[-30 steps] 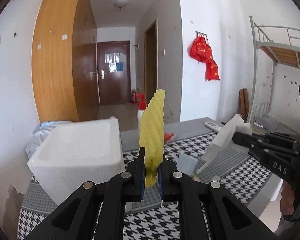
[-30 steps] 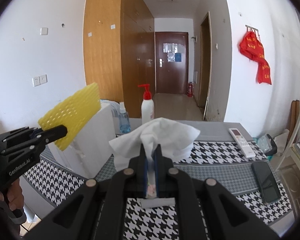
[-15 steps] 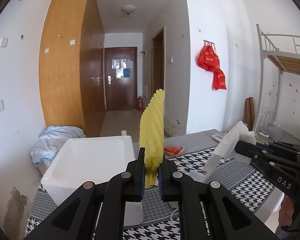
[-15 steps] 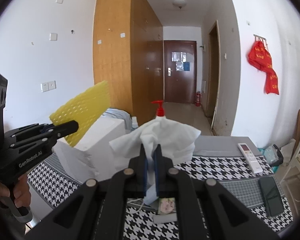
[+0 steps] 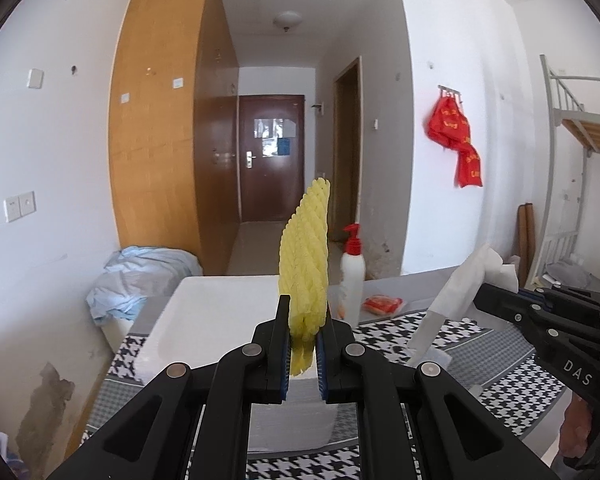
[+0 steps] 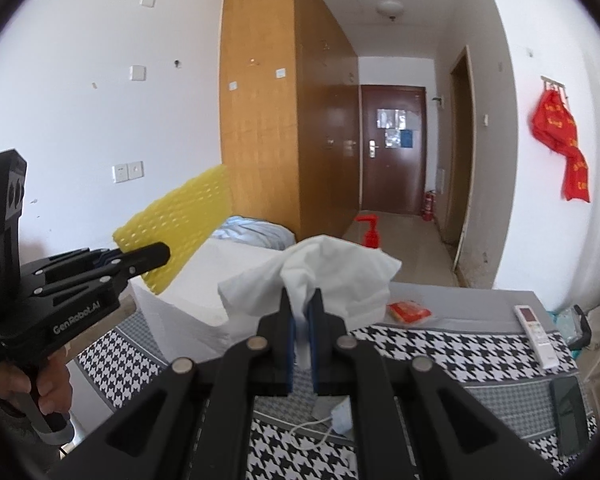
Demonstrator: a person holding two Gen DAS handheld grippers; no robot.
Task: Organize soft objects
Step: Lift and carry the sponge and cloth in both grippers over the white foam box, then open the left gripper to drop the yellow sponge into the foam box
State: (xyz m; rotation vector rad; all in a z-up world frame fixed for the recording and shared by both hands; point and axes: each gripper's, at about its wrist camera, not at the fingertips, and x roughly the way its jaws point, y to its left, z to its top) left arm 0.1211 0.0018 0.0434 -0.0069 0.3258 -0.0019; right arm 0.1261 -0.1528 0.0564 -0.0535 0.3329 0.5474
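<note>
Holding both pieces up above the table (image 6: 480,354), well clear of its houndstooth cloth. Left gripper (image 5: 303,350) is pinched on the bottom edge of a yellow foam net (image 5: 305,256); the net stands upright from the jaws, edge-on to that camera. From the right wrist view the same net shows broadside, a flat ribbed sheet tilted up to the right.

Right gripper (image 6: 302,344) is clamped on a gathered fold of white tissue (image 6: 320,276); the rest blooms loose above the fingers and hides part of the red-capped pump bottle (image 5: 353,268) behind it.

White foam box (image 5: 220,320) sits open on the table, just below and ahead of the net. Likely the drop spot, though that is my guess.

Handling, as judged:
- Net: very light, springy, keeps its shape from an edge grip. Squashes flat at the pinch. Unlikely to slip.
- Tissue: near weightless, limp, tears easily. A bunched fold is a safer hold than a single layer.
- Neither needs force; both may drift or cling when let go.
</note>
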